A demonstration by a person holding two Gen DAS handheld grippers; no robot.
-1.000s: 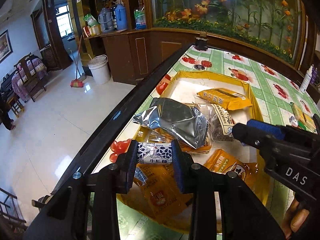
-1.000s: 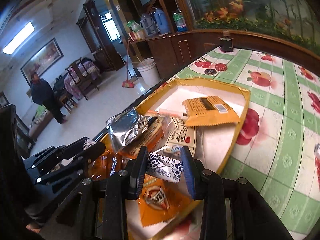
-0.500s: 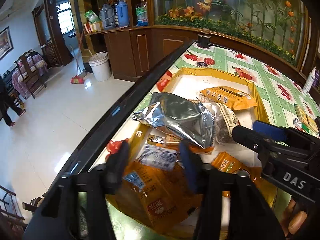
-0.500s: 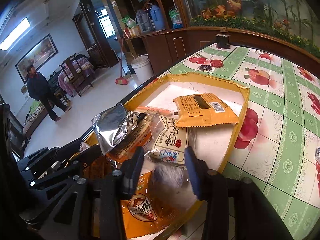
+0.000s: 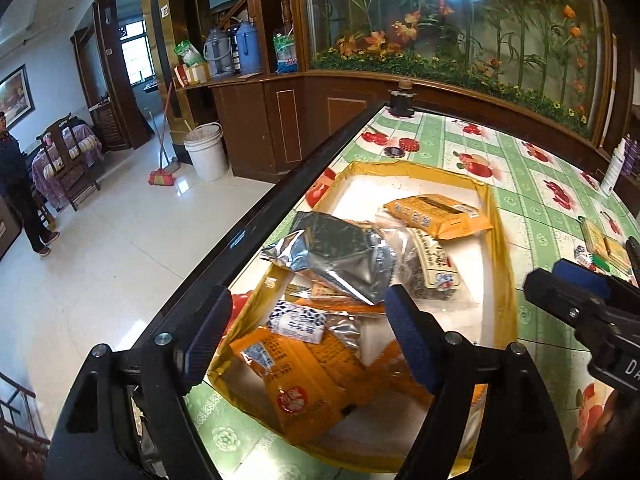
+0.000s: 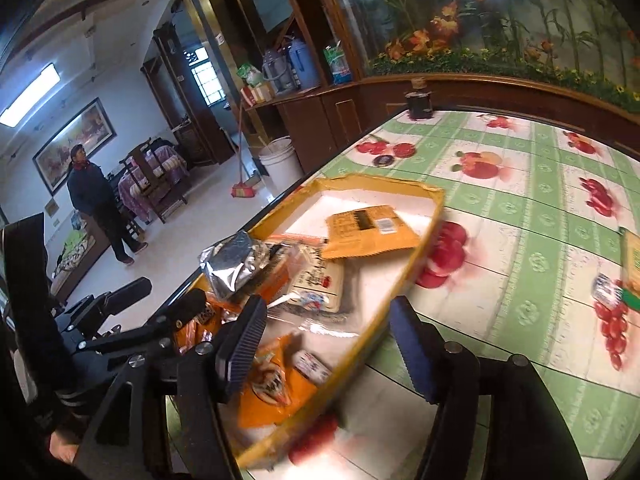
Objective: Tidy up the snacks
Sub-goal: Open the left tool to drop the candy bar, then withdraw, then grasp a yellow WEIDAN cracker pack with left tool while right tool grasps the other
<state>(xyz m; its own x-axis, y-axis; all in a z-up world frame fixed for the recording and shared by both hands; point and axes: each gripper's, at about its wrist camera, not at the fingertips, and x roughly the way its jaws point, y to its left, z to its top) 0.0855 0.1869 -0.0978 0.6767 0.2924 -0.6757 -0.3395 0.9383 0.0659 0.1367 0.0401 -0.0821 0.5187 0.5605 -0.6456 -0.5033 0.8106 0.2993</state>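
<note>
- Now the left gripper [image 5: 308, 344] hangs over the near end of the shallow yellow cardboard tray [image 5: 502, 264], jaws just opened wide, gripping nothing.
- Below it, a small white-and-blue candy packet [image 5: 298, 322] lies on an orange snack bag [image 5: 304, 380] in the tray.
- Likewise the right gripper [image 6: 326, 346] has just been opening, jaws apart and empty, above the tray's near corner by the table's left edge.

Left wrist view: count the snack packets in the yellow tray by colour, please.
Orange packets: 4
Silver foil bag: 1
Clear bag: 1
Blue-and-white candy packet: 1
Total: 7
</note>
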